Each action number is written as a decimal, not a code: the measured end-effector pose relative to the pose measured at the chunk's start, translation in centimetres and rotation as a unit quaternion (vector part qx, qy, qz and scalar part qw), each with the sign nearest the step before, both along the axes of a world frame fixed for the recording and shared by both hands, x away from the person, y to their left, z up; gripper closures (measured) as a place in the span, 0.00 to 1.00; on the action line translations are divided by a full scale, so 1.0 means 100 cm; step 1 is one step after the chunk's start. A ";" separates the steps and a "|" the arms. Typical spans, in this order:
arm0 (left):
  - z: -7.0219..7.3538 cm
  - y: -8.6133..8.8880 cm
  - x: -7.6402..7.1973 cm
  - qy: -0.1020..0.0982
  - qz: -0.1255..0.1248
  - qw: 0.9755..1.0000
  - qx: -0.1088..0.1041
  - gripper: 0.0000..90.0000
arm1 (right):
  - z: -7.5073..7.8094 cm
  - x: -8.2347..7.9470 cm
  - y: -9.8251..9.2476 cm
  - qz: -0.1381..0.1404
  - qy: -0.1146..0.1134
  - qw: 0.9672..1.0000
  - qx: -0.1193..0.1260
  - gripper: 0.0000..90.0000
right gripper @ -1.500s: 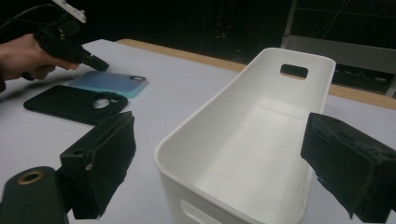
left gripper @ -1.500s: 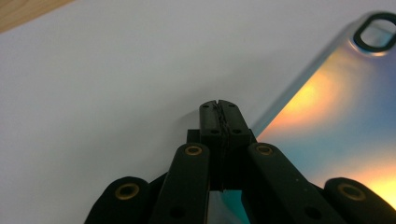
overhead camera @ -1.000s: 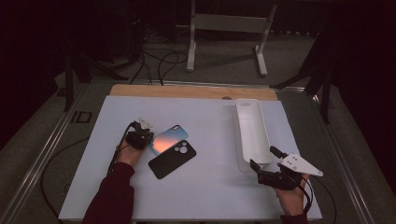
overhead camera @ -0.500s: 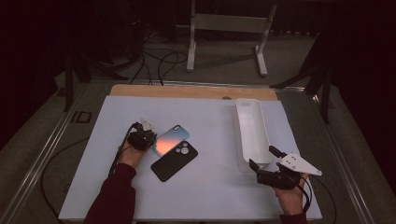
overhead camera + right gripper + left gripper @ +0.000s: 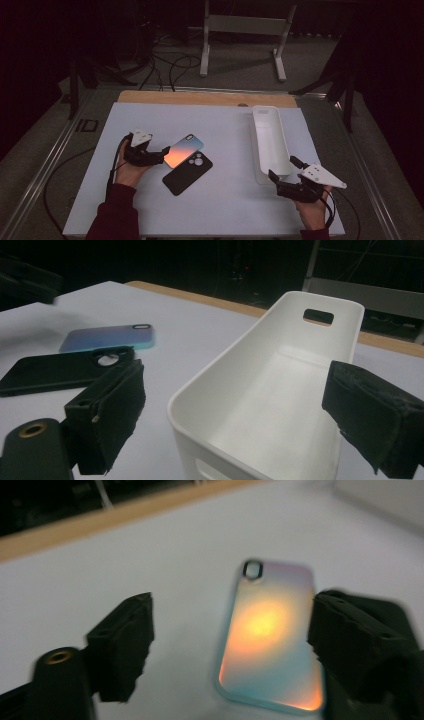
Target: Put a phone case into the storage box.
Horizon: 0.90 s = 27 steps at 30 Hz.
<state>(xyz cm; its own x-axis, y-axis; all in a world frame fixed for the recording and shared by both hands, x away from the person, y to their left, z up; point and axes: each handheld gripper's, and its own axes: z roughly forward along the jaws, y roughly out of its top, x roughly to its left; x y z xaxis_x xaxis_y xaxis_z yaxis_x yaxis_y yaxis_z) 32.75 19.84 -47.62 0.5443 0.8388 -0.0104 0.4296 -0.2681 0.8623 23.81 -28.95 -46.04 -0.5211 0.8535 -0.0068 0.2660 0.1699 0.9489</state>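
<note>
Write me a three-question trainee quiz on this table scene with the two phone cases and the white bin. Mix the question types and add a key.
1. True or false: the iridescent phone case lies inside the white bin.
2. Multiple choice: which gripper is nearest the iridescent phone case? A) left gripper B) right gripper
3. Fill in: the phone case with the round camera cutout, beside the iridescent one, is coloured ____.

Key:
1. False; it lies on the white table mat, and the bin holds nothing.
2. A; its jaws stand open, just in front of the case, not pressing on it.
3. Black.
</note>
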 end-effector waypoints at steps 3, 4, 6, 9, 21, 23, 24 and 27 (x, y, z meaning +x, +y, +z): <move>0.010 0.009 -0.020 -0.023 0.002 1.000 -0.012 0.10 | 0.000 0.000 0.000 0.000 0.000 1.000 0.003 0.11; 0.011 0.011 -0.025 -0.027 0.001 1.000 -0.016 0.06 | -0.001 0.000 0.000 0.000 0.000 1.000 0.003 0.11; 0.014 0.017 -0.039 -0.038 0.000 0.999 -0.022 0.02 | -0.001 0.000 0.000 0.001 -0.001 1.000 0.002 0.11; 0.015 0.028 -0.058 -0.058 0.004 0.998 -0.029 0.00 | -0.001 0.000 0.000 0.002 -0.003 1.000 0.002 0.11; 0.006 0.048 -0.082 -0.081 0.019 0.995 -0.050 0.00 | -0.003 0.000 -0.003 0.008 -0.016 1.000 0.012 0.11; 0.005 0.049 -0.082 -0.079 0.018 0.996 -0.049 0.00 | -0.003 0.001 -0.003 0.009 -0.015 1.000 0.013 0.11; 0.005 0.049 -0.082 -0.079 0.019 0.996 -0.048 0.00 | -0.004 0.001 -0.002 0.010 -0.014 1.000 0.012 0.11; 0.004 0.050 -0.081 -0.076 0.021 0.996 -0.048 0.00 | -0.005 0.001 0.000 0.013 -0.013 1.000 0.009 0.11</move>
